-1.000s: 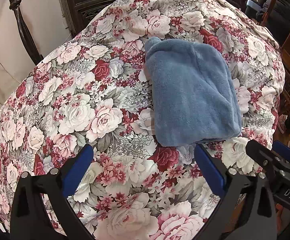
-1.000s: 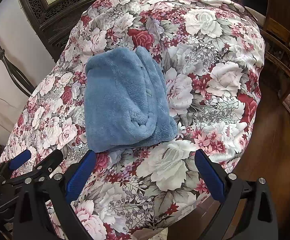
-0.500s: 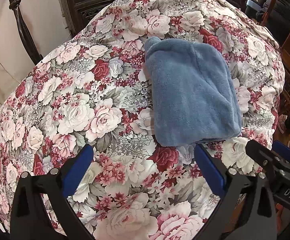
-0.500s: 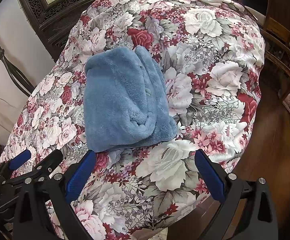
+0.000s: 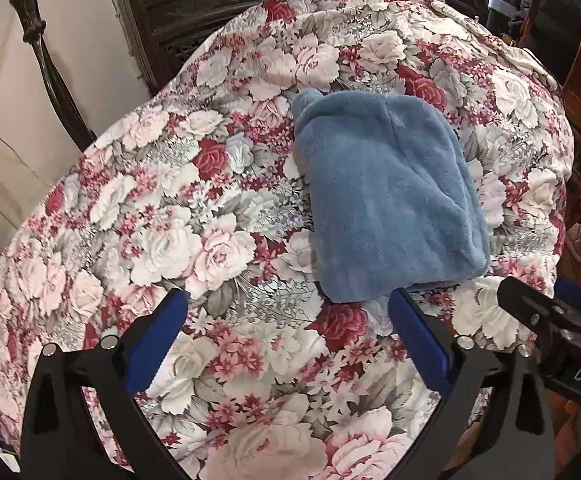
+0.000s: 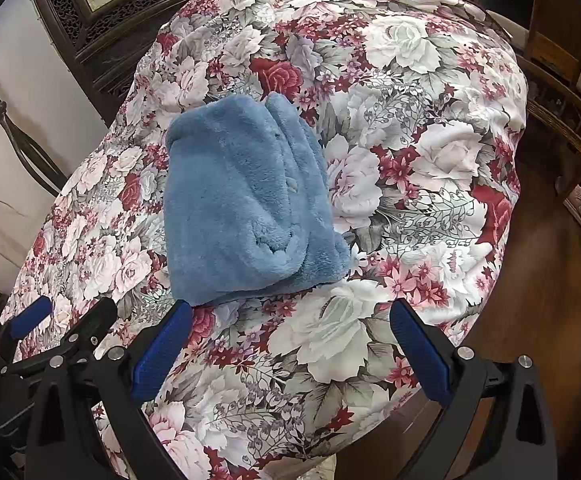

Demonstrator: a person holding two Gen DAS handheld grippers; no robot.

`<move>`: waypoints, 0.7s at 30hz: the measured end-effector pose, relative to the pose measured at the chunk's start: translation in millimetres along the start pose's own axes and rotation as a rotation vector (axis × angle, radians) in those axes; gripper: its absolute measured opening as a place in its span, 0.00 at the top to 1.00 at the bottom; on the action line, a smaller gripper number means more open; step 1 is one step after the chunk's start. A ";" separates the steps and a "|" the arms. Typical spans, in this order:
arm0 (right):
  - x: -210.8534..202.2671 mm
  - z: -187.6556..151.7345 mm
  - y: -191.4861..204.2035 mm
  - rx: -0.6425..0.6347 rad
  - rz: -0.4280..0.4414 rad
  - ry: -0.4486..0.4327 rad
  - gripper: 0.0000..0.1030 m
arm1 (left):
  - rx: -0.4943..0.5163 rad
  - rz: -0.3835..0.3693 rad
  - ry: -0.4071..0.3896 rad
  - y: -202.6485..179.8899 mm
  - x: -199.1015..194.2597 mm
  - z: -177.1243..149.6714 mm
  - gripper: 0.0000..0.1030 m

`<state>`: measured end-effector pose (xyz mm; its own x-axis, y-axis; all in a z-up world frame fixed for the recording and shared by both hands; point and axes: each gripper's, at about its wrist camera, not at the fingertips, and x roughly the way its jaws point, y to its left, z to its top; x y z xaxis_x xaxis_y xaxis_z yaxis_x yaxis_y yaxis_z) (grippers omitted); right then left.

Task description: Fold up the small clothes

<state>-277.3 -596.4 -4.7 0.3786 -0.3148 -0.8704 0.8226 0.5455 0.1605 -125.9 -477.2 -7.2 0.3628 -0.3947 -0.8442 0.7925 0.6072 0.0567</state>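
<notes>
Folded blue fleece garment [image 5: 386, 204] lies flat on the rose-patterned floral cloth [image 5: 178, 240] covering the tabletop. Left gripper [image 5: 286, 344] hovers just short of it, fingers spread wide, holding nothing; right gripper [image 6: 290, 348] likewise, fingers apart, alongside.

Blue garment [image 5: 386, 204]: thick plush fleece, matt, fuzzy nap, soft rolled edges w/ stitched seam showing in right view [image 6: 246, 208]. Floral cloth [image 5: 194, 216] over the bench: thin woven fabric, smooth, matt, slightly creased at far end. Left tool [image 5: 286, 344]: black matt plastic frame, blue rubbery-looking pads, shiny metal screw heads. Right tool [image 6: 290, 348]: same black plastic, blue pads finely ribbed. Carved cabinet [image 5: 194, 8]: dark wood, semi-gloss. Chair [image 6: 558, 52]: brown wood, polished. Floor [image 6: 538, 304]: glossy wood boards.
</notes>
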 end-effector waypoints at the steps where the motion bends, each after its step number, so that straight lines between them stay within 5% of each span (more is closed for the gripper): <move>1: -0.4 0.4 0.0 0.001 0.000 0.000 0.04 | 0.001 0.000 0.000 0.4 0.0 0.5 0.05; 21: -0.5 0.9 -0.6 0.003 -0.001 -0.002 0.04 | 0.000 0.003 0.006 -1.3 0.2 2.5 0.05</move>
<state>-277.6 -597.3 -3.9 0.3787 -0.3163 -0.8698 0.8241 0.5429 0.1614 -125.7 -479.8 -6.1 0.3626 -0.3889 -0.8469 0.7912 0.6086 0.0593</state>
